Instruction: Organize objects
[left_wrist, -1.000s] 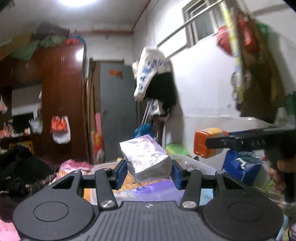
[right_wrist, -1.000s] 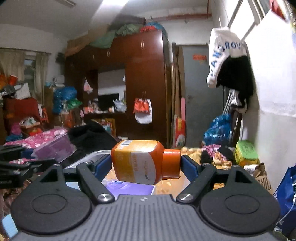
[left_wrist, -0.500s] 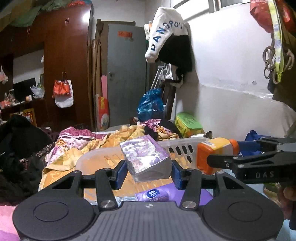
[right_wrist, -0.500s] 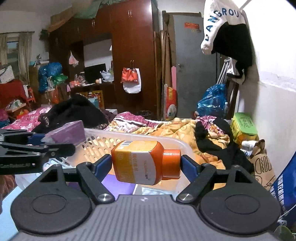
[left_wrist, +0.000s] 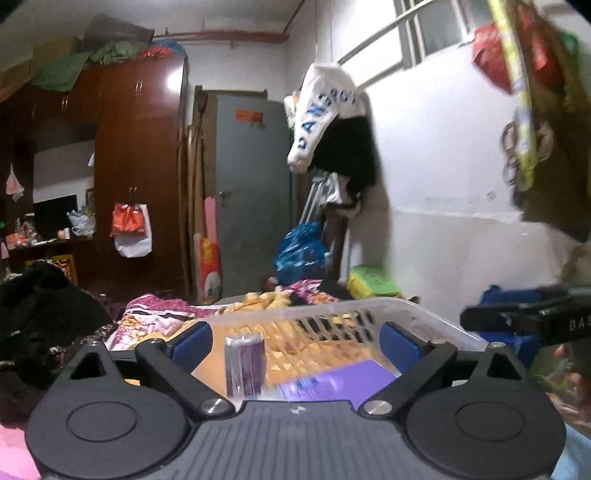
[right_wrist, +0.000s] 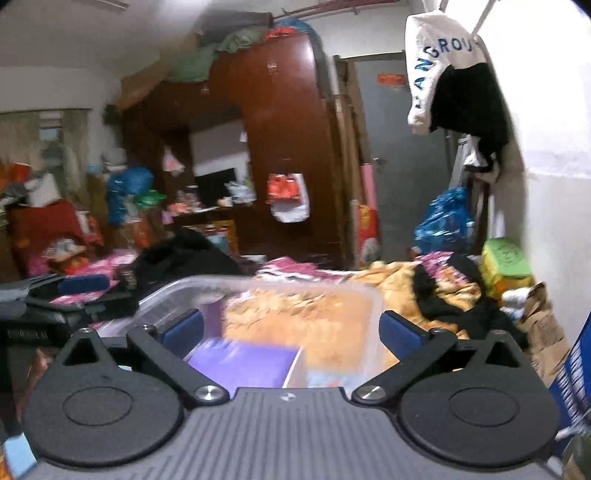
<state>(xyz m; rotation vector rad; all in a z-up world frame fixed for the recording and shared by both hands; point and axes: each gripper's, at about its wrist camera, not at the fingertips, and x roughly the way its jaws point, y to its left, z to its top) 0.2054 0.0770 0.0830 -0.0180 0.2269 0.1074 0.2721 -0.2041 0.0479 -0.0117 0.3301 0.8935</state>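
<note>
Left gripper (left_wrist: 295, 341) is opening its jaws, and the silvery purple pack (left_wrist: 245, 365) it had clamped a second ago is loose between them, touching neither pad, blurred like it's dropping into the basket (left_wrist: 424, 314) next to a purple packet (left_wrist: 336, 382) already lying there. Right gripper (right_wrist: 291, 330) is opening too, with nothing between its jaws; the orange bottle it carried isn't visible now, so I'd guess it fell into the basket, can't confirm. So both drops look done, and whatever's left to sort comes next. The basket sits on a bed (right_wrist: 391, 280) with an orange-yellow blanket and clothes. Messy room: dark wardrobe (left_wrist: 140, 177), grey door (left_wrist: 255, 192), white wall (left_wrist: 443, 177) with a hanging shirt.
</note>
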